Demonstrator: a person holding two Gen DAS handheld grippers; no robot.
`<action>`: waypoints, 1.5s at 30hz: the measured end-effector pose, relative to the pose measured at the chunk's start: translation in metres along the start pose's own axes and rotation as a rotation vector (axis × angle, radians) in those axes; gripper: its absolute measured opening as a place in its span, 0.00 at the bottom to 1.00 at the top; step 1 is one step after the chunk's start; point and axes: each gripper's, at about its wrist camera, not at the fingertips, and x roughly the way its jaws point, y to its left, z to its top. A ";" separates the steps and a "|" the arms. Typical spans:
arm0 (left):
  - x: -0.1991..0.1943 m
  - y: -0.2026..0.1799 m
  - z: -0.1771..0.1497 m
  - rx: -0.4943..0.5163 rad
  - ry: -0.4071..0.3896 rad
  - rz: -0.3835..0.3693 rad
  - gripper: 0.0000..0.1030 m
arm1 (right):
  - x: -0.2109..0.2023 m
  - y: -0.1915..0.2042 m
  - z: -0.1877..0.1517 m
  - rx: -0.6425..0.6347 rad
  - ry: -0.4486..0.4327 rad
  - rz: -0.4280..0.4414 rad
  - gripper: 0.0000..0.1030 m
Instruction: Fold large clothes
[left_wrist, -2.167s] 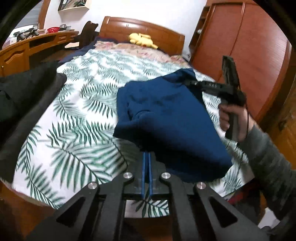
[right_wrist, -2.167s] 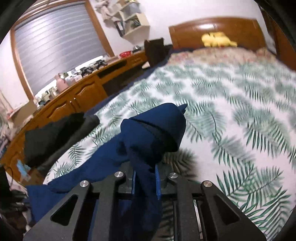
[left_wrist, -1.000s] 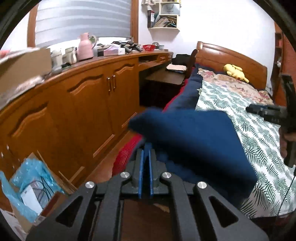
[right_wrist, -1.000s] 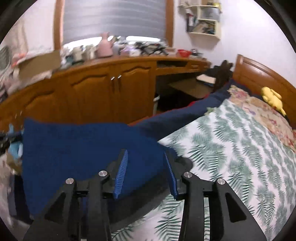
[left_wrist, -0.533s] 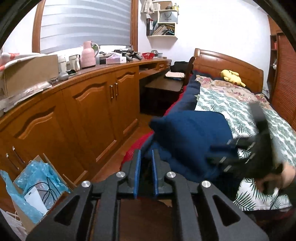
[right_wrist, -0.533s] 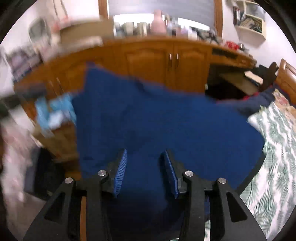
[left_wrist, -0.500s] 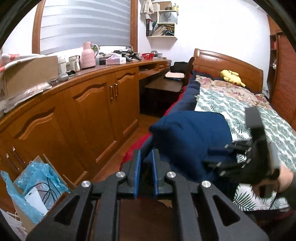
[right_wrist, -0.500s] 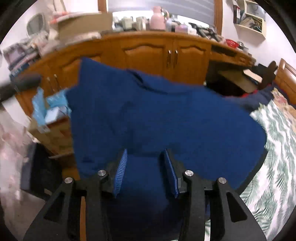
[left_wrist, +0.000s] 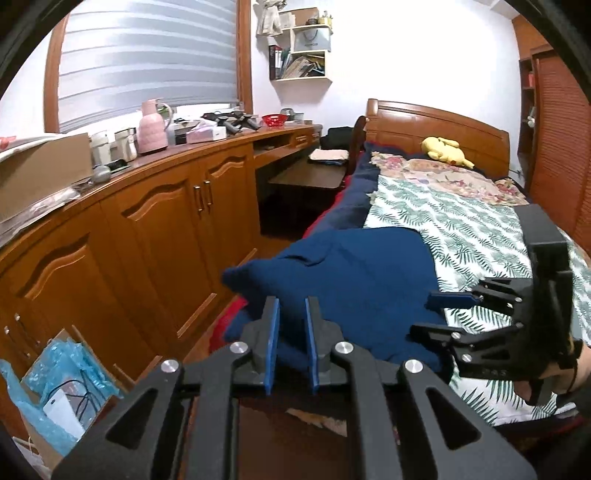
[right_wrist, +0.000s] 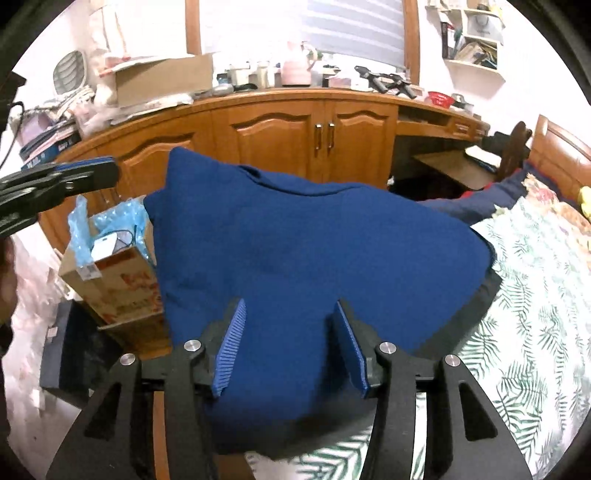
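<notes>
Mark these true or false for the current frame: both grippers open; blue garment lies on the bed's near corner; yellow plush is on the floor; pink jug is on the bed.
1. Both the left gripper and right gripper are open. True.
2. The blue garment lies on the near corner of the bed. True.
3. The yellow plush is on the floor. False: it lies at the head of the bed.
4. The pink jug is on the bed. False: it stands on the wooden counter.
</notes>
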 end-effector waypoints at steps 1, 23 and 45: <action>0.003 -0.003 0.002 0.002 0.001 -0.007 0.11 | -0.005 -0.003 -0.001 0.003 -0.002 -0.002 0.49; 0.051 -0.036 -0.017 0.006 0.103 0.060 0.12 | -0.085 -0.051 -0.059 0.078 -0.042 -0.031 0.50; 0.010 -0.200 0.004 0.162 0.027 -0.122 0.13 | -0.194 -0.133 -0.130 0.235 -0.118 -0.181 0.58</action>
